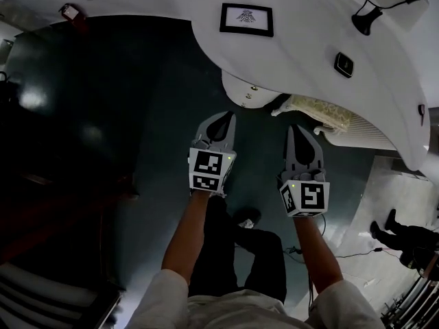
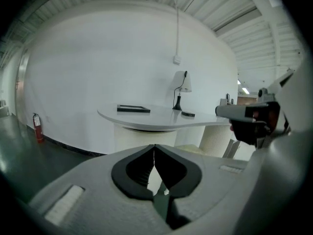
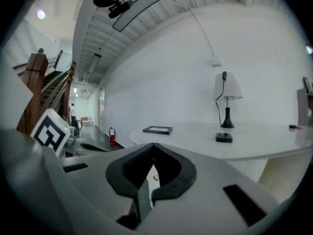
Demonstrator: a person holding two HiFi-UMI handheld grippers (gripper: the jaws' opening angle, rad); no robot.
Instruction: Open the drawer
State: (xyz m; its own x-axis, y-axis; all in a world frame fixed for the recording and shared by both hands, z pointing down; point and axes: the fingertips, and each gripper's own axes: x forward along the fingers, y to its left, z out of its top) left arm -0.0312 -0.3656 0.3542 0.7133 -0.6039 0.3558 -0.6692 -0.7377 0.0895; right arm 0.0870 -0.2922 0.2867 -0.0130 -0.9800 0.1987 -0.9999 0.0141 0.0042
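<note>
White pedestal (image 1: pixel 240 93) under the surface (image 1: pixel 302 53) probably holds the drawer (image 1: pixel 251 98), judging by its knob (image 1: pixel 254 88). The left gripper (image 1: pixel 228 117) and right gripper (image 1: pixel 296 131) hover short of it, fingers (image 2: pixel 134 170) pressed together, empty. Next, spread them onto the knob.

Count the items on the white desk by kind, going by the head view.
picture frame: 1
table lamp: 1
small black box: 1
small dark item at the right edge, too small to identify: 1
Total on the desk: 4
</note>
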